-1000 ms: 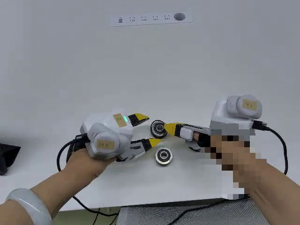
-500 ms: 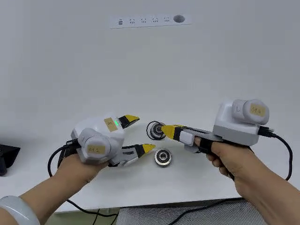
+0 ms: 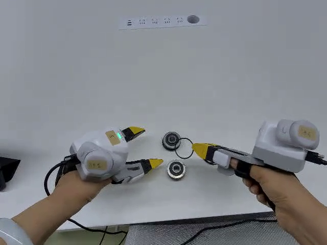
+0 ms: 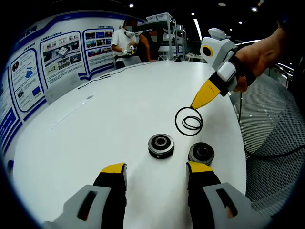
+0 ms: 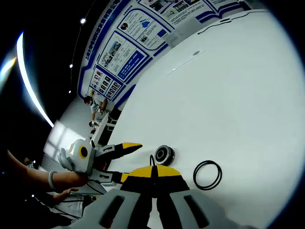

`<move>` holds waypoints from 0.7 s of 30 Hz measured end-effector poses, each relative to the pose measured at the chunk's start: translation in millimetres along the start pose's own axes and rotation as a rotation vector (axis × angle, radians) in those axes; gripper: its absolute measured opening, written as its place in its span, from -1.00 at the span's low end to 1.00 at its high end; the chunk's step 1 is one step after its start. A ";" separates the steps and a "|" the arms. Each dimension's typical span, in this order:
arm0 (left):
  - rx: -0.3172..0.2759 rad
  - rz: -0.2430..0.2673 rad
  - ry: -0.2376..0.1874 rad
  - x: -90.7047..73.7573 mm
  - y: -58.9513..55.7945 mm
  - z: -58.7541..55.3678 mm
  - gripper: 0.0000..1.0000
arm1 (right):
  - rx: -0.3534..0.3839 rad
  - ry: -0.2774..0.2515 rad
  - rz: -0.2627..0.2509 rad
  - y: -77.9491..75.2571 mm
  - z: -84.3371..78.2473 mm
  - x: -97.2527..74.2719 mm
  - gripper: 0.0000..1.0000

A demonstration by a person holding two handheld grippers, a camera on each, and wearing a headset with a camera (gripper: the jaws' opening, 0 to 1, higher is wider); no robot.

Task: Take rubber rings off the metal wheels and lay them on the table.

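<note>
Two metal wheels on the table — rubber ring near right tool.

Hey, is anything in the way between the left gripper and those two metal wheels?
Nothing visible. The left gripper has its jaws open, facing the metal wheels across bare table. The black rubber ring is beyond them, by the right gripper.

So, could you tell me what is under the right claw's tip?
White table; the black ring sits just beyond the right claw, towards the far wheel. Whether they touch is unclear.
</note>
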State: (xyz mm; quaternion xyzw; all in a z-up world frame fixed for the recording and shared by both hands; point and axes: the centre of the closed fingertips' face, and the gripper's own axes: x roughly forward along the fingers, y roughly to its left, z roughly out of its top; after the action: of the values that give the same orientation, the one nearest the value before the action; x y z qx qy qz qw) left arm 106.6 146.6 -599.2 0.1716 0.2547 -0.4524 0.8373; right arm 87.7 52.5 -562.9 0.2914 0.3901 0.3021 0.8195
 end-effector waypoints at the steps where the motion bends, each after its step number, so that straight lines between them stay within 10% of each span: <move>1: -0.001 0.000 0.000 -0.2 0.1 -0.3 0.03 | 0.007 -0.004 -0.014 -5.4 0.1 -3.2 -0.95; 21: 0.001 0.002 0.015 -1.3 -0.3 -4.0 -0.02 | -0.049 0.033 -0.178 -55.4 -6.8 -17.6 -0.94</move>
State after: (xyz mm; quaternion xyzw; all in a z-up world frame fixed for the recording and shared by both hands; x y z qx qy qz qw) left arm 104.7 149.3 -601.7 0.1755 0.2609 -0.4505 0.8356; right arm 88.0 5.5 -597.9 0.2304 0.4205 0.2424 0.8434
